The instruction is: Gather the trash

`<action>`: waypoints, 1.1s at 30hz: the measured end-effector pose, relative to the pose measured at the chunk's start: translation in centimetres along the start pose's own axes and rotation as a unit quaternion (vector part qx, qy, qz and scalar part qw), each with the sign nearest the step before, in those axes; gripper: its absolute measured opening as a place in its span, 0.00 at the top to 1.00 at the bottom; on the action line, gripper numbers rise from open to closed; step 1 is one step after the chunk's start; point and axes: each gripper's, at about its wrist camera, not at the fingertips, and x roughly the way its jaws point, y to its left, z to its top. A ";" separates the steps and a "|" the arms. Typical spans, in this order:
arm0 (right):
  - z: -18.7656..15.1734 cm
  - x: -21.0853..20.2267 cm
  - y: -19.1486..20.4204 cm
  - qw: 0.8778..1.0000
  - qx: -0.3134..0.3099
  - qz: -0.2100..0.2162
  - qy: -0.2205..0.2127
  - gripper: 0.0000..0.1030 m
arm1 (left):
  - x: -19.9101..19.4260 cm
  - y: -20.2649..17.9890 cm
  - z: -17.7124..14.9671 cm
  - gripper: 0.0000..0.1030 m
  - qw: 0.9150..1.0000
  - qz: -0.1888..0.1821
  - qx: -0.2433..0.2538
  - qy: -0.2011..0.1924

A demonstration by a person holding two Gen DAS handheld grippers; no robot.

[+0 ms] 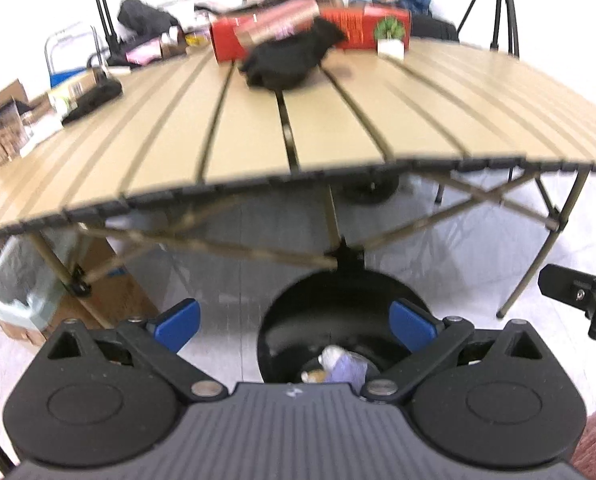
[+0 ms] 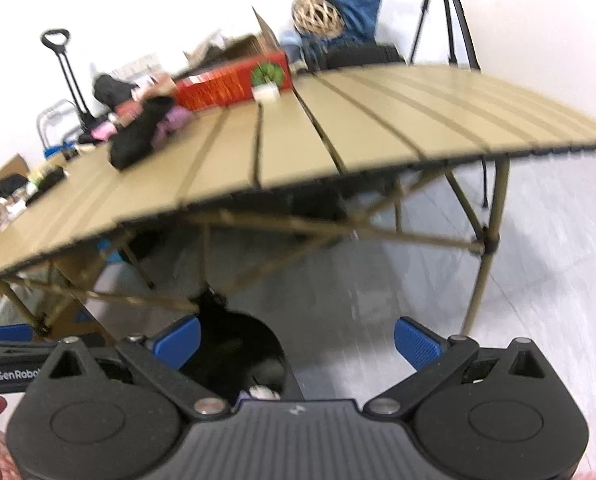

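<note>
Left tongs: spread wide with nothing between the blue pads, held above a black bin on the floor.
Right tongs: also spread wide and empty, just to the right of the bin's mouth.
Bin: round, black, open at the top, standing on the pale floor just in front of the surface's near edge.
Trash in bin: crumpled white and lilac scraps with a bit of orange lie at the bottom.
Surface: tan slatted folding top on crossed legs; its near half is bare.
Black bundle: soft dark fabric or bag lying toward the far side of the surface, blurred.
Red box: long, lying behind the black bundle.
Small potted plant: green in a white pot, in front of the red box's right end.
Clear-lined box: on the floor, under the surface's left end.
</note>
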 end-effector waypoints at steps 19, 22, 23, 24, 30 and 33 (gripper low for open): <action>8.0 -2.7 2.5 0.992 -0.028 0.025 -0.124 0.00 | -2.5 2.4 8.2 0.00 0.992 0.007 -0.047 -0.116; 9.2 -1.9 2.8 0.990 -0.029 0.026 -0.133 0.00 | -1.9 2.5 9.7 0.00 0.990 0.007 -0.056 -0.126; 9.6 -1.6 2.8 0.990 -0.029 0.025 -0.135 0.00 | -1.8 2.5 10.1 0.00 0.990 0.005 -0.059 -0.129; 10.0 -1.2 2.9 0.990 -0.028 0.025 -0.137 0.00 | -1.5 2.5 10.6 0.00 0.990 0.005 -0.061 -0.130; 12.0 1.3 2.9 0.989 -0.019 0.018 -0.142 0.00 | 0.6 2.6 13.0 0.00 0.988 0.006 -0.076 -0.134; 12.9 2.5 2.8 0.990 -0.018 0.014 -0.141 0.00 | 2.1 2.6 14.0 0.00 0.989 0.000 -0.076 -0.127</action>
